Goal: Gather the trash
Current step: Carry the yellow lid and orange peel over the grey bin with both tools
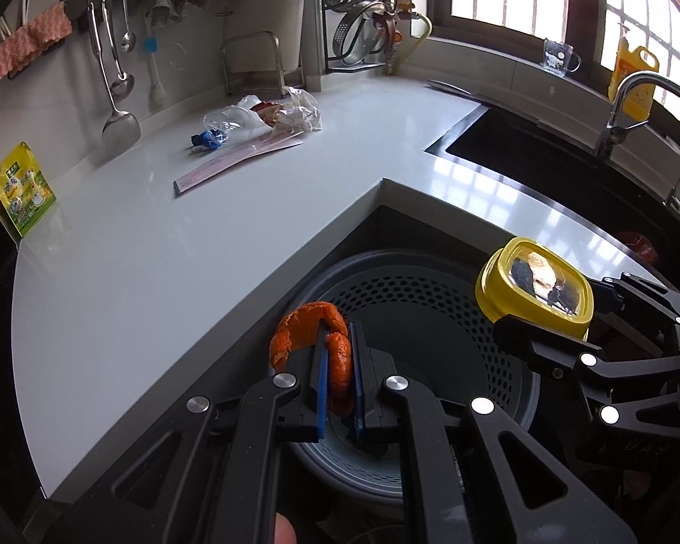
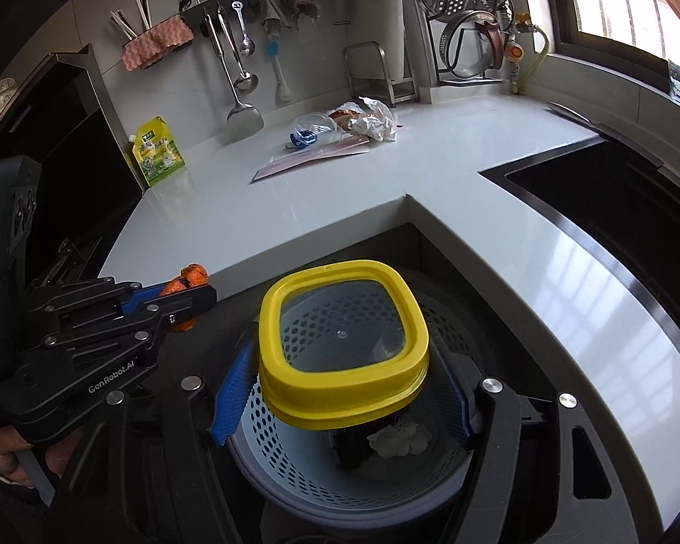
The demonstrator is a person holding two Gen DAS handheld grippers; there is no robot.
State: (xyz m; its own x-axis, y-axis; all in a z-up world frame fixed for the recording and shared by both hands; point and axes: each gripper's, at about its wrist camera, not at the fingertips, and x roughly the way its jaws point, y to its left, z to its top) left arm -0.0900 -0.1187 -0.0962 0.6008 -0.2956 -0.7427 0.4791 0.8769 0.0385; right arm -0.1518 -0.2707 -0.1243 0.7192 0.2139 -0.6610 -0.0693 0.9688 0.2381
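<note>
My left gripper (image 1: 340,353) is shut on an orange peel (image 1: 337,362) and holds it over the rim of the perforated grey trash bin (image 1: 430,299) below the counter corner. My right gripper (image 2: 344,390) is shut on a yellow-rimmed clear container (image 2: 344,326) and holds it above the same bin (image 2: 294,462). The container also shows in the left wrist view (image 1: 535,290). The left gripper with the peel (image 2: 190,279) shows at the left of the right wrist view. Crumpled white paper (image 2: 399,439) lies in the bin. More trash, a crushed plastic bottle (image 1: 229,124), wrappers (image 1: 290,111) and a pink paper strip (image 1: 235,163), lies on the counter.
The white L-shaped counter (image 1: 158,249) wraps around the bin. A black sink (image 1: 544,149) with a faucet (image 1: 625,99) is at the right. A green-yellow pouch (image 1: 22,195) leans at the left wall. Utensils (image 1: 113,72) hang on a wall rail, and a dish rack (image 1: 367,9) stands in the corner.
</note>
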